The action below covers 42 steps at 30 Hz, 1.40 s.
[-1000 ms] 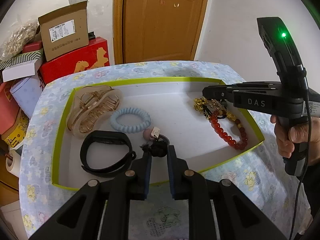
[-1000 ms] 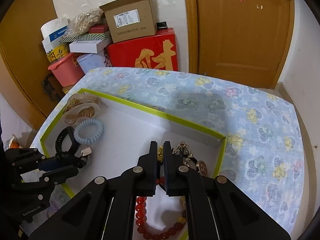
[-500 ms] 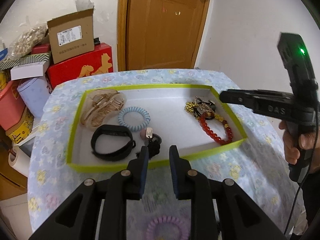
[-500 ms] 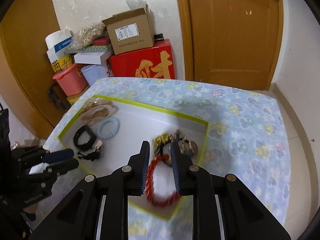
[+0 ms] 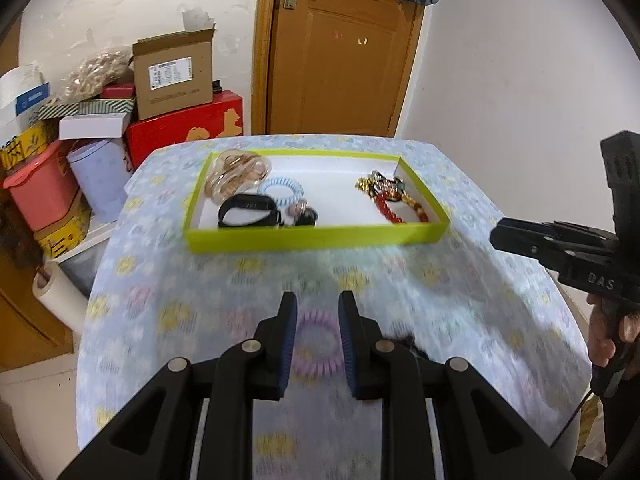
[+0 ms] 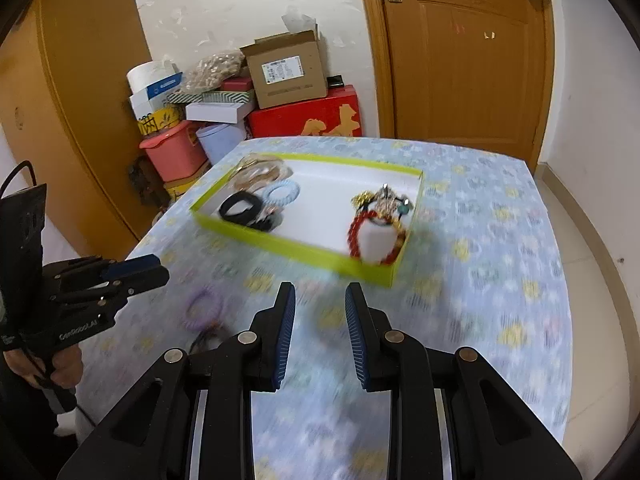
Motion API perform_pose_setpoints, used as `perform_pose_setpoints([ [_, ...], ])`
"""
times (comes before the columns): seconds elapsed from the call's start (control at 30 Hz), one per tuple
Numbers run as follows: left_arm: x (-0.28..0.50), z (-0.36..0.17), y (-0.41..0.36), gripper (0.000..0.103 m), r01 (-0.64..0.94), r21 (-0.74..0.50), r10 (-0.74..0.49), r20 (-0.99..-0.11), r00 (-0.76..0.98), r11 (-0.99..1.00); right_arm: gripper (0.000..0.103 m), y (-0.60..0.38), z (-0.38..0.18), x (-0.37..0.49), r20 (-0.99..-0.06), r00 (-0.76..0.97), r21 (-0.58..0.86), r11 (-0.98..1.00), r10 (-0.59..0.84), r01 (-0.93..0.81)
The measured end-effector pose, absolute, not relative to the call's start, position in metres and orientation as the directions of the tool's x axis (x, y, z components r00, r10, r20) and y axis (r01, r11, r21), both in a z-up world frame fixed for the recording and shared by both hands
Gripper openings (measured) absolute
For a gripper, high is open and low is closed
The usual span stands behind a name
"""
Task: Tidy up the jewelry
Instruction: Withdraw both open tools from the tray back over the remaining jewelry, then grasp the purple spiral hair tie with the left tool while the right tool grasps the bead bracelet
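A green-rimmed white tray (image 5: 316,237) (image 6: 298,252) sits mid-table. It holds a gold hair claw (image 5: 236,176), a blue coil tie (image 5: 282,190), a black band (image 5: 248,216), gold jewelry (image 5: 380,188) and a red bead bracelet (image 5: 386,210) (image 6: 360,236). On the cloth nearer me lie a purple coil tie (image 5: 316,344) (image 6: 204,306) and a small dark item (image 5: 408,342). My left gripper (image 5: 318,316) (image 6: 160,270) hovers open above the purple tie, not touching it. My right gripper (image 6: 320,308) (image 5: 496,236) hangs over the cloth with its jaws opening and nothing between them.
A floral blue cloth (image 6: 500,240) covers the table, whose edges drop off left and right. Stacked boxes (image 5: 172,76), a pink bin (image 5: 40,188) and a paper roll (image 5: 60,300) crowd the floor at the left. A wooden door (image 5: 340,60) stands behind.
Both grippers drew back from the tray toward the table's near side and rose. Both let go of jewelry in the tray and their jaws widened. The purple tie came into view.
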State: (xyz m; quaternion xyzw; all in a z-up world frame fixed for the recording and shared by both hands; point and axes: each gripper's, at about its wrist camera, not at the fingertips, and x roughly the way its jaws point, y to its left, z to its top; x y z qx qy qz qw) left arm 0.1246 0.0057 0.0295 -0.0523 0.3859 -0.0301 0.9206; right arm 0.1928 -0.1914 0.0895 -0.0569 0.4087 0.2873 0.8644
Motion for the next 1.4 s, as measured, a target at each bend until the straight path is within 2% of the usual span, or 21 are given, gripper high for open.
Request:
perform_pose_setpoints([
  [0.4,0.063,0.029,-0.002,0.022,-0.017,-0.132,-0.08,-0.697,0.713,0.991,0.027,-0.203,0.083,0.125,-0.735,0.504,0.141,0.829,0.454,-0.541],
  [0.87,0.044,0.018,-0.008,0.022,-0.036,-0.138,-0.075,-0.718,0.692,0.99,0.027,-0.203,0.069,0.105,-0.753,0.467,0.167,0.821,0.463,-0.546],
  [1.0,0.046,0.017,-0.008,0.022,-0.04,-0.138,-0.072,-0.72,0.69,0.99,0.034,-0.2,0.067,0.105,-0.756,0.46,0.168,0.817,0.466,-0.551],
  [1.33,0.059,0.005,0.001,0.022,-0.064,-0.132,-0.055,-0.739,0.672,0.989,0.037,-0.175,0.049,0.117,-0.784,0.407,0.164,0.789,0.469,-0.593],
  [1.4,0.063,0.002,0.005,0.023,-0.074,-0.128,-0.046,-0.742,0.669,0.989,0.042,-0.168,0.045,0.122,-0.788,0.397,0.165,0.782,0.471,-0.601],
])
